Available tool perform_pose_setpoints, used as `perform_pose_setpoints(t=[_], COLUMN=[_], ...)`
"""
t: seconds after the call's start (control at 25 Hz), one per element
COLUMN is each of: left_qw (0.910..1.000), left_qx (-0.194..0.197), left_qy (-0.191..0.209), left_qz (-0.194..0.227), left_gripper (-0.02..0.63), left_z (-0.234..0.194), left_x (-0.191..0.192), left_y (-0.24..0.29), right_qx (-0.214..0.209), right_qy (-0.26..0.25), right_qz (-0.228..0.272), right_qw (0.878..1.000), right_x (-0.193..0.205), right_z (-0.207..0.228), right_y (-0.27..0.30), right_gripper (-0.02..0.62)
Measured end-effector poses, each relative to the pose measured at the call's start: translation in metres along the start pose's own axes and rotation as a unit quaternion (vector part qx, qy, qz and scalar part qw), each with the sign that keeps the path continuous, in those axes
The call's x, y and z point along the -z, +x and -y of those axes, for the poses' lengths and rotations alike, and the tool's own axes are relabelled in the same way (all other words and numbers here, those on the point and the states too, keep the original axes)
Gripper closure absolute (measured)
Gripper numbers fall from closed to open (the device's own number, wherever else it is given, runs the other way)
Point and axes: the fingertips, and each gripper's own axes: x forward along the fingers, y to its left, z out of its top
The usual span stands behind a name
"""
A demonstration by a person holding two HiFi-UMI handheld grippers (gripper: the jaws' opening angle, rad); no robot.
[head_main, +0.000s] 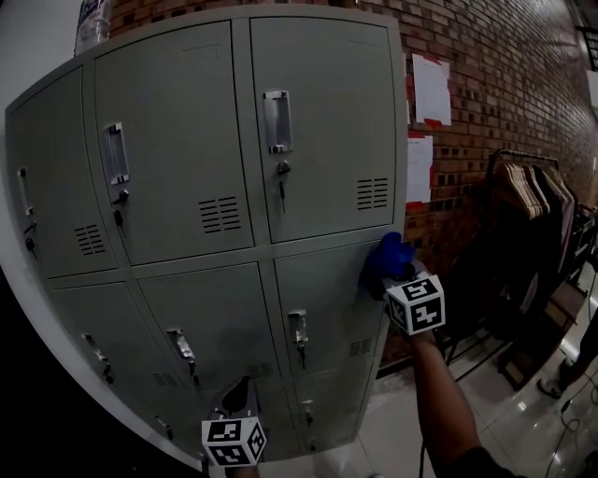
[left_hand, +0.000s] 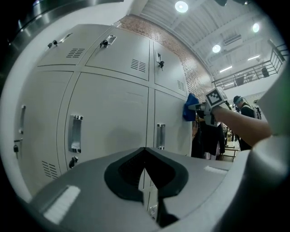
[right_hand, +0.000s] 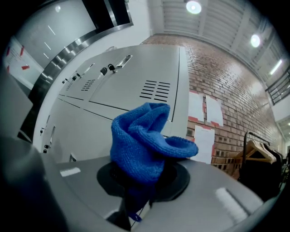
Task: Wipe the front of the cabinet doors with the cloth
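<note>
A grey metal locker cabinet [head_main: 224,187] with several doors fills the head view. My right gripper [head_main: 397,275] is shut on a bunched blue cloth [head_main: 385,261], which lies against the right edge of a lower right door [head_main: 322,299]. In the right gripper view the blue cloth [right_hand: 145,145] sticks out of the gripper [right_hand: 144,181], in front of the cabinet [right_hand: 113,90]. My left gripper [head_main: 238,401] hangs low before the bottom doors, shut and holding nothing. The left gripper [left_hand: 146,179] faces the doors [left_hand: 108,118]; the cloth [left_hand: 190,108] shows far right.
A brick wall [head_main: 486,84] with papers [head_main: 432,89] stands right of the cabinet. A clothes rack [head_main: 533,187] with hangers and dark garments sits at the far right. A bottle [head_main: 92,23] stands on the cabinet top. The floor [head_main: 411,439] is pale and shiny.
</note>
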Motion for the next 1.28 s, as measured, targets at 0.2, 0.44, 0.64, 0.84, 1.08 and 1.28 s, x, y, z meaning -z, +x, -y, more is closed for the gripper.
perform_pose_setpoints(t=[0.2,0.44,0.64,0.84,1.08,1.28], left_qw=[1.0000,1.0000,1.0000,0.9999,0.9999,0.9994], left_qx=[0.003,0.000,-0.006,-0.014,0.010,0.031], left_qy=[-0.003,-0.005,-0.003,-0.001,-0.001,-0.005], left_qz=[0.002,0.002,-0.003,-0.003,-0.005,0.012], left_gripper=[0.595,0.595,0.595,0.595,0.595,0.595], left_z=[0.002,0.004,0.005,0.003,0.009,0.023], left_x=[0.001,0.003,0.005,0.003,0.010,0.001], left_y=[0.003,0.000,0.000,-0.003,0.000,0.003], right_qx=[-0.029,-0.110,-0.174,-0.183,-0.163,-0.112], right_qy=[0.010,0.026,0.017,-0.018,-0.011,-0.002], right_qz=[0.040,0.045,0.021,0.004,-0.002,-0.017], right_qw=[0.999,0.993,0.984,0.983,0.986,0.994], right_x=[-0.016,-0.021,-0.019,-0.015,-0.007,0.015], right_z=[-0.046,-0.135,-0.199,-0.220,-0.197,-0.145], right_y=[-0.014,-0.008,0.015,0.029,0.026,0.019], right_gripper=[0.518,0.518,0.518,0.518,0.520,0.520])
